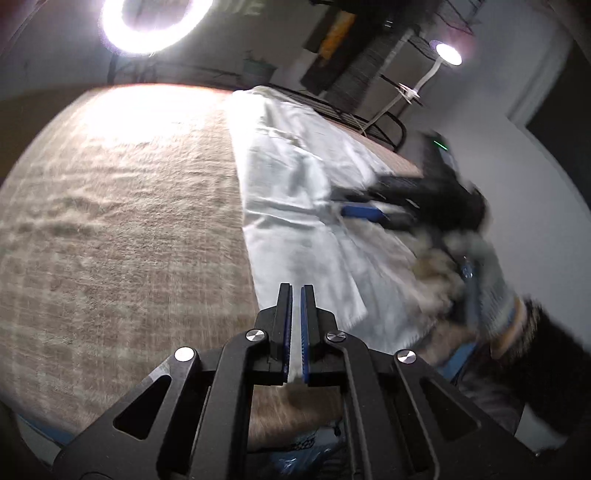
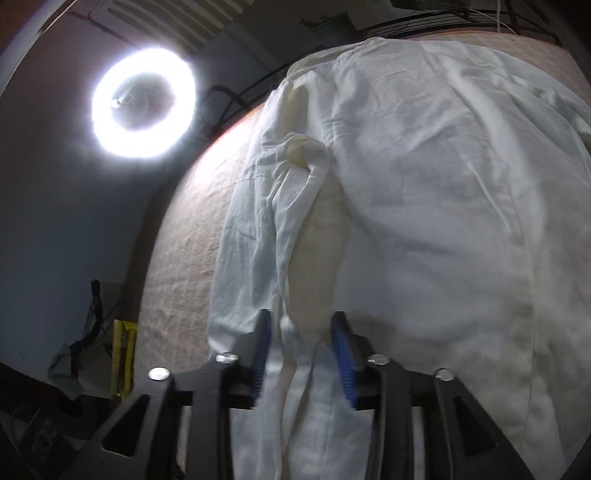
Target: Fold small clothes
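A white garment (image 1: 295, 177) lies spread on the brown-covered table (image 1: 122, 229), along its right side. My left gripper (image 1: 296, 291) is shut and hangs over the garment's near left corner. A sliver of white shows in the slit between its pads, but I cannot tell if cloth is pinched there. In the right wrist view the garment (image 2: 424, 192) fills most of the picture. My right gripper (image 2: 301, 317) stands open around a long bunched fold (image 2: 321, 236), and the blue pads do not press on it. The right gripper (image 1: 343, 203) shows blurred on the cloth, held by a gloved hand (image 1: 487, 280).
A bright ring light (image 1: 155, 22) stands beyond the table's far edge, also in the right wrist view as the ring light (image 2: 144, 103). A small lamp (image 1: 448, 53) and dark shelving (image 1: 369, 74) sit at the back right. Bare table cover (image 2: 184, 258) lies left of the garment.
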`<state>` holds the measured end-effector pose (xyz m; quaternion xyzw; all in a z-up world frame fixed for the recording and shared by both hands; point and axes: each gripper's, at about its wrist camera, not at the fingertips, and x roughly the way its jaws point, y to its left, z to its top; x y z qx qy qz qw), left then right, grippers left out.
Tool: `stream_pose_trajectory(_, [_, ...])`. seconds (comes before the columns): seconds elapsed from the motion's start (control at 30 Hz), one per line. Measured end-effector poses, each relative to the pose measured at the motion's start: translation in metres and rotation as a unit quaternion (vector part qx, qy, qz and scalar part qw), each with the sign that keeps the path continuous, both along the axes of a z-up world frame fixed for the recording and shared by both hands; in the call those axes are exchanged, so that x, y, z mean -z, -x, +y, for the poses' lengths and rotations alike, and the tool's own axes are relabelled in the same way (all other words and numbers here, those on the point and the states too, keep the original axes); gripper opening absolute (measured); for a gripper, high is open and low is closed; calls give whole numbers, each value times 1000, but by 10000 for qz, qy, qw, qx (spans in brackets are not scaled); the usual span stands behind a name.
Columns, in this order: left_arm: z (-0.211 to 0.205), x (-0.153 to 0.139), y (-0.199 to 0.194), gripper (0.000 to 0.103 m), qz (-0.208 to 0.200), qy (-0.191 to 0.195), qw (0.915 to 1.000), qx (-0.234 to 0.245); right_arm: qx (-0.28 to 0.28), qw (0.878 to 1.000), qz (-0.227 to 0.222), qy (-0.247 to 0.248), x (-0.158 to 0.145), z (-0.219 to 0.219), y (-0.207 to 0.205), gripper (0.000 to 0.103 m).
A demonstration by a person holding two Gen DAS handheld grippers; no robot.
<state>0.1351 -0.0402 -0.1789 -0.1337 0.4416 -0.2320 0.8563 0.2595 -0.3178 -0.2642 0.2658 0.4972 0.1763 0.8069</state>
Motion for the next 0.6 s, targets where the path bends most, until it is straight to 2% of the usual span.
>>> stream_pose_trajectory(0.07, [-2,8,-14,0,67,-19,10000,19,-156,9998,66,83,4,4,13,41])
stream_pose_trajectory(0.13, [-12,16,-26,0,116,-202,9997,116,-277,9994,174,127,10,10,24,40])
stream_pose_trajectory(0.2, [-22,23,-31,0,264,-346,9989,198,-305,9993,228,71,13,12,30,40])
stream_pose_trajectory(0.23, [-25,29,-32,0,371,-412,9982,224,-317,9990,274,-148,17,14,43,40])
stream_pose_trajectory(0.3, [-25,36,-32,16,459,-445,9978,200,-343,9984,310,-312,20,14,54,40])
stream_pose_trajectory(0.37, [-20,45,-29,20,551,-428,9975,80,-361,9980,304,-431,22,16,63,40])
stream_pose_trajectory(0.43, [-16,54,-27,20,677,-420,9968,24,-468,9974,289,-476,22,20,66,31])
stream_pose_trajectory(0.47, [-15,55,-24,20,699,-429,9966,0,-572,9960,389,-562,25,23,67,9])
stream_pose_trajectory(0.5, [-14,55,-23,20,706,-442,9965,-22,-569,9956,452,-593,26,26,70,1])
stream_pose_trajectory(0.6, [-10,44,-13,20,478,-493,9976,-99,-589,9972,256,-394,15,30,79,0])
